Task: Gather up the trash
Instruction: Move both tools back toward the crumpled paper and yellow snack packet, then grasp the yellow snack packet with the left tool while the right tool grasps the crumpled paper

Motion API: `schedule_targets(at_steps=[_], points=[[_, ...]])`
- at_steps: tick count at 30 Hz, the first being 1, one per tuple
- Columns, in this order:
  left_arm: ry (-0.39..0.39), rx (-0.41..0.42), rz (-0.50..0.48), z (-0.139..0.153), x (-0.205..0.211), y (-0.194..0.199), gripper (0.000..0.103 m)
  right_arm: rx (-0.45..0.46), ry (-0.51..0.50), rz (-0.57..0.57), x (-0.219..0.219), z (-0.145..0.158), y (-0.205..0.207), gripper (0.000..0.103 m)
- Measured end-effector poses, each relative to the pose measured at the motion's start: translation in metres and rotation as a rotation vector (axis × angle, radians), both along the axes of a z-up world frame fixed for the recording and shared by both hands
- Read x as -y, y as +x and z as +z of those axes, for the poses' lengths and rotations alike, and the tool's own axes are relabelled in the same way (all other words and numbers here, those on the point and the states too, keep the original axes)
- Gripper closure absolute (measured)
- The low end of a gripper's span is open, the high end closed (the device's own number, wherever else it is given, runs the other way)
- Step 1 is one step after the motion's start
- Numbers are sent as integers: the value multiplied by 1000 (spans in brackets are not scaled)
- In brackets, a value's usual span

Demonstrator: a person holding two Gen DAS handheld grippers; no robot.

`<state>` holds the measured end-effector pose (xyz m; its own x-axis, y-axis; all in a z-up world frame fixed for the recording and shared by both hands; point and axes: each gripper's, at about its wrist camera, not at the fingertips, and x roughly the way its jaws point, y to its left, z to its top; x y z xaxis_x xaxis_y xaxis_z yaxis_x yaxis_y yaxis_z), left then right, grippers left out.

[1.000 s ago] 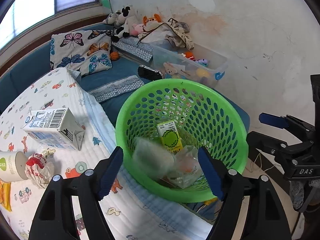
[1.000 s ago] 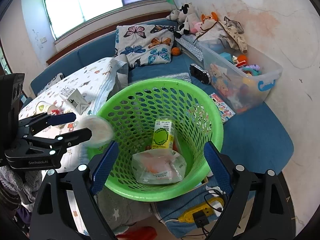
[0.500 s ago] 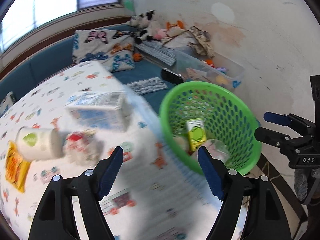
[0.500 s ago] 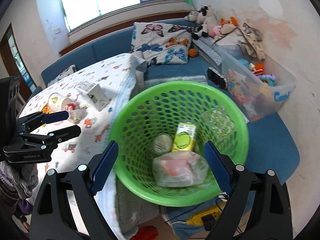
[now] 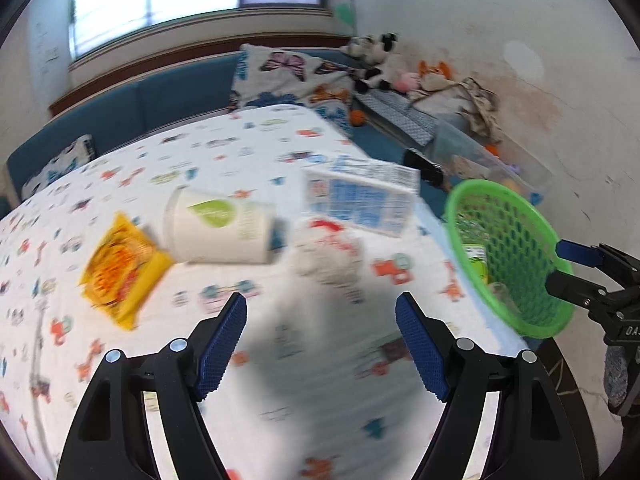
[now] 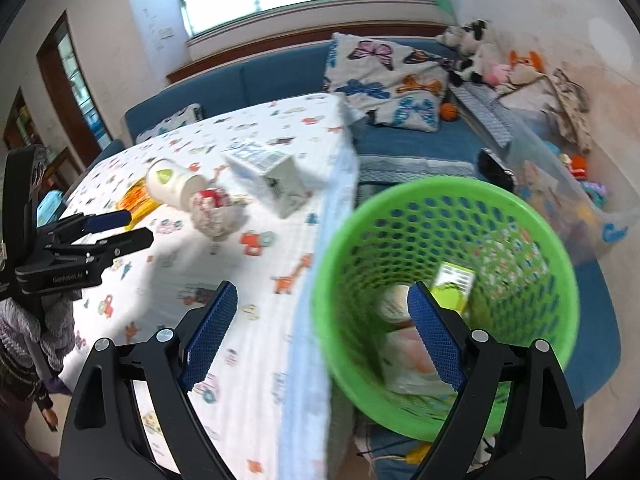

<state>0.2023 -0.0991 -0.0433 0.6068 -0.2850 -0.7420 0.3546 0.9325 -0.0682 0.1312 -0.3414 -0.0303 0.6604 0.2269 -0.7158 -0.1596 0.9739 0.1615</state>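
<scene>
Your left gripper (image 5: 320, 320) hangs wide and empty above the crumpled red-and-white paper wrapper (image 5: 326, 256). Your right gripper (image 6: 322, 316), equally wide, holds nothing beside the green perforated plastic basket (image 6: 520, 216).

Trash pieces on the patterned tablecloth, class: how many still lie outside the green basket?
4: a yellow snack packet leftmost, a white paper cup on its side, a crumpled red-and-white wrapper, then a blue-and-white carton nearest the basket. Others may lie out of view.

Both wrist views above table (image 5: 280, 152), basket (image 6: 440, 196)
</scene>
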Motion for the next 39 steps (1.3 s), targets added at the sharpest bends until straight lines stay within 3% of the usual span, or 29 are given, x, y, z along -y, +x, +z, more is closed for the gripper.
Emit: schedule_targets(at_steps=[9,18,25,34,39], points=[[3,-9,111,-6,-63,4,29,-3,-8,116,-56,-1,21,16],[25,-11,161,-13,-94,11,29,-9,-6,180,-102,-5,51,19],[65,-11,180,-16,-116,22,28,-32,-17,196,-121,-16,80,27],[93,-46,181,-24,-142,52,17,-81,-22,196,-138,-36,115,35],[132,-48,126,-25,-146,72,12,-100,-32,193,-142,-46,125,39]])
